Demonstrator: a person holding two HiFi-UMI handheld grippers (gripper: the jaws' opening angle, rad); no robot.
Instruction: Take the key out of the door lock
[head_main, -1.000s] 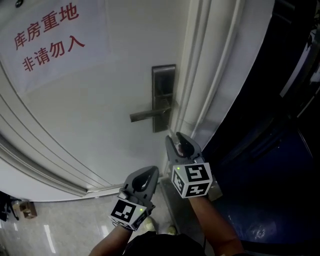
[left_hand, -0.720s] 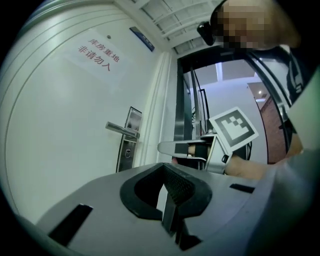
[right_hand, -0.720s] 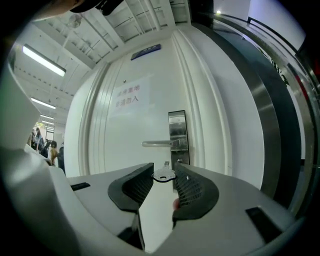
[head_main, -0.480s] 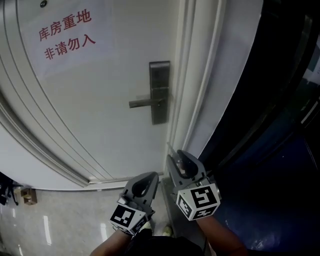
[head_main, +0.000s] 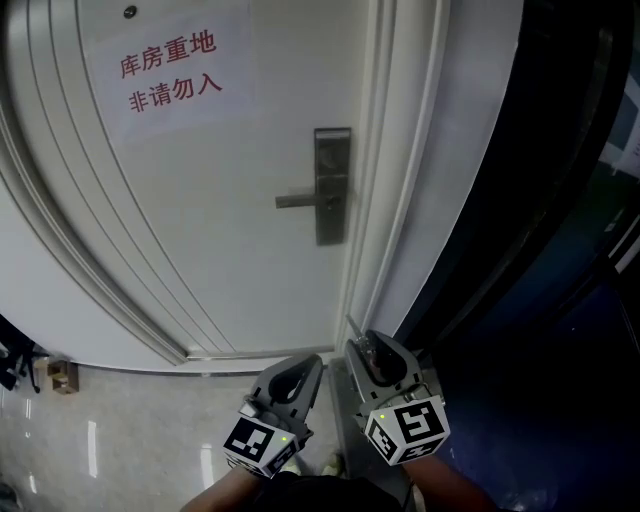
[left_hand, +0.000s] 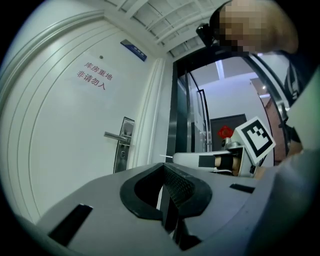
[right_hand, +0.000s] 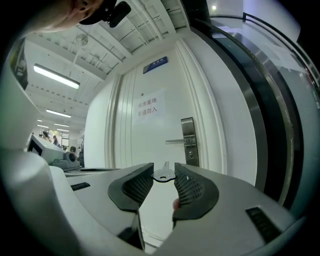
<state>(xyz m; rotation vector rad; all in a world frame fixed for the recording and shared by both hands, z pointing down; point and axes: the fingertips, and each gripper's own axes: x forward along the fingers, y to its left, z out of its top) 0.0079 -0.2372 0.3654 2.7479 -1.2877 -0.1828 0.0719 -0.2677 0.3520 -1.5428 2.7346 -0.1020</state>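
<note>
Pinching the small silver metal key (right_hand: 163, 175) between its tips, the right hand-held gripper (head_main: 360, 345) hangs well below the grey rectangular metal door lock plate (head_main: 332, 185), with the key clear of that plate. The left hand-held gripper (head_main: 298, 368), jaws pressed together and empty, sits below and left of the plate.

Corridor of an office building, at a storeroom entrance: white panelled door (head_main: 200, 230) with lever lock (head_main: 331, 186), paper notice (head_main: 170, 75) in red Chinese characters, blue door sign (right_hand: 155, 64), ceiling strip lights (right_hand: 56, 76), polished tile floor (head_main: 120, 430), glass partition (left_hand: 197, 125).
</note>
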